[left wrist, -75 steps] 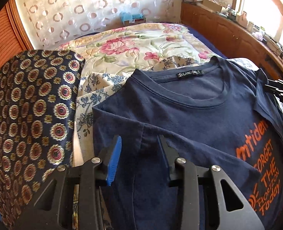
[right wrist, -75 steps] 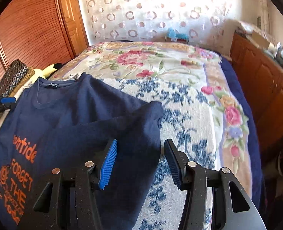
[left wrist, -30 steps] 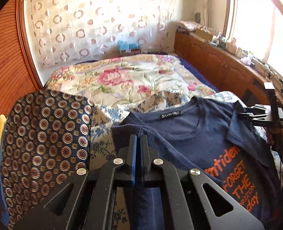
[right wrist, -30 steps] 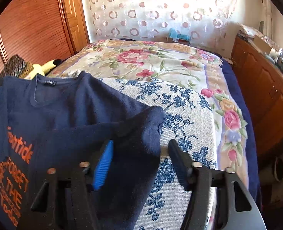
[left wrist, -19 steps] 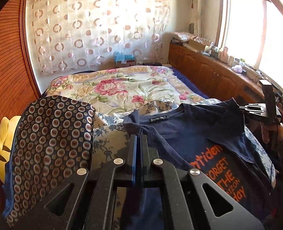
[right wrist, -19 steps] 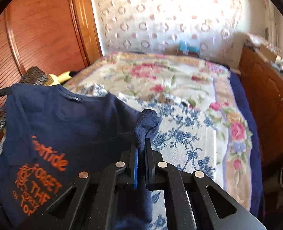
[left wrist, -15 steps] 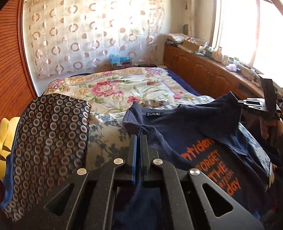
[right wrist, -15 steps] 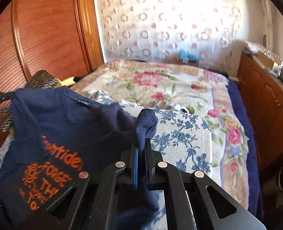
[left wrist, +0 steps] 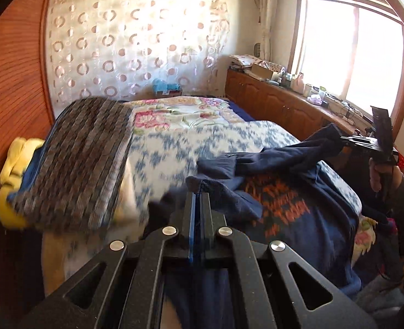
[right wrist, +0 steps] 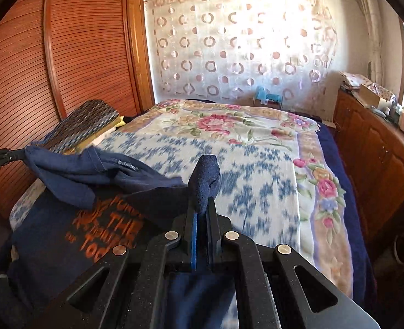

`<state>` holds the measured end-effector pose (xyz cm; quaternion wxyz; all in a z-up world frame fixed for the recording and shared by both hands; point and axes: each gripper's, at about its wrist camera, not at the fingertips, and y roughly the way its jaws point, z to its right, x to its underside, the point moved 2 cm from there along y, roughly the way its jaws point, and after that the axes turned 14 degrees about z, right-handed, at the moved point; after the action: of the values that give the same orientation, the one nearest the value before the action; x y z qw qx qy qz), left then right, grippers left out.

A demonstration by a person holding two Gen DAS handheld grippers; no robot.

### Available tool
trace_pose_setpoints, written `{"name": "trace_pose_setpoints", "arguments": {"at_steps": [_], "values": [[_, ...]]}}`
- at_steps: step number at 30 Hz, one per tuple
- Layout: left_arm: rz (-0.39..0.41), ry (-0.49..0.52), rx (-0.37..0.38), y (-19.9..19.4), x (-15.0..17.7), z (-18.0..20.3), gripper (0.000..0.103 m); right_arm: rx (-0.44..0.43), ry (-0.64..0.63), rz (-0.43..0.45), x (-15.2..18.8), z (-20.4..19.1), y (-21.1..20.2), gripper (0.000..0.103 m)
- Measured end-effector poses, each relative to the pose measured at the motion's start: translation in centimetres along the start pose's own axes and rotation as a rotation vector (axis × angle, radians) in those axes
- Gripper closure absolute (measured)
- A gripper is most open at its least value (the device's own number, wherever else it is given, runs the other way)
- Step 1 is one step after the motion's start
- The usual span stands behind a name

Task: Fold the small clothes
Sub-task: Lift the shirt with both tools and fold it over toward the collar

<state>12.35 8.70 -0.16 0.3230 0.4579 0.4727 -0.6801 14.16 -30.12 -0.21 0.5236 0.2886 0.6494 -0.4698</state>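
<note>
Left gripper [left wrist: 199, 200] pinched tight on one shoulder of the navy T-shirt [left wrist: 297, 219], right gripper [right wrist: 202, 205] likewise on the other. Shirt hangs between them, lifted off the blue-floral blanket [right wrist: 256, 181] ahead. Looks like the fold-over step: next, carry both shoulders forward evenly and lay down. Hem below both claws is out of view; motion blur smears the print.

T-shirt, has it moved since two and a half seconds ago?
Yes. The T-shirt rose off the blue-patterned blanket, pinched at both shoulders, and now hangs toward the bed's near edge.
</note>
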Motion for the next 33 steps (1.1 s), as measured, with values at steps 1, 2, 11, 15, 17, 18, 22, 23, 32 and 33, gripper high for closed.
{"name": "trace_pose_setpoints", "arguments": {"at_steps": [1,2,11,15,17,18,22,23,32,33], "values": [[0.004,-0.016,-0.007,-1.1,0.7,-0.3,0.1,0.004,0.001,0.003,0.6,-0.2,-1.3,0.098],[0.007,-0.03,-0.014,-2.0,1.3,-0.5,0.1,0.005,0.007,0.003,0.9,-0.4,-2.5,0.098],[-0.009,-0.071,-0.037,-8.4,6.5,-0.1,0.1,0.022,0.035,-0.051,4.6,-2.4,-11.8,0.098],[-0.058,-0.088,-0.058,-8.2,7.8,-0.7,0.1,0.021,0.068,-0.097,6.1,-2.7,-13.5,0.098],[-0.073,-0.069,-0.074,-8.2,8.6,-0.5,0.1,0.028,0.068,-0.125,6.8,-2.6,-13.1,0.098],[-0.087,-0.065,-0.079,-7.7,9.0,-0.5,0.1,0.031,0.072,-0.138,6.7,-2.6,-12.5,0.098],[-0.117,-0.054,-0.095,-6.9,10.1,-0.2,0.1,0.033,0.072,-0.189,7.0,-3.1,-11.0,0.098],[-0.129,-0.045,-0.101,-6.9,10.2,-0.1,0.1,0.027,0.07,-0.19,6.8,-3.3,-10.9,0.098],[-0.085,0.002,-0.087,-6.9,8.0,0.7,0.059,0.0,0.055,-0.142,5.3,-3.6,-12.3,0.083],[-0.077,0.003,-0.082,-6.8,7.6,0.8,0.056,0.002,0.048,-0.129,5.0,-3.8,-12.7,0.075]]}}
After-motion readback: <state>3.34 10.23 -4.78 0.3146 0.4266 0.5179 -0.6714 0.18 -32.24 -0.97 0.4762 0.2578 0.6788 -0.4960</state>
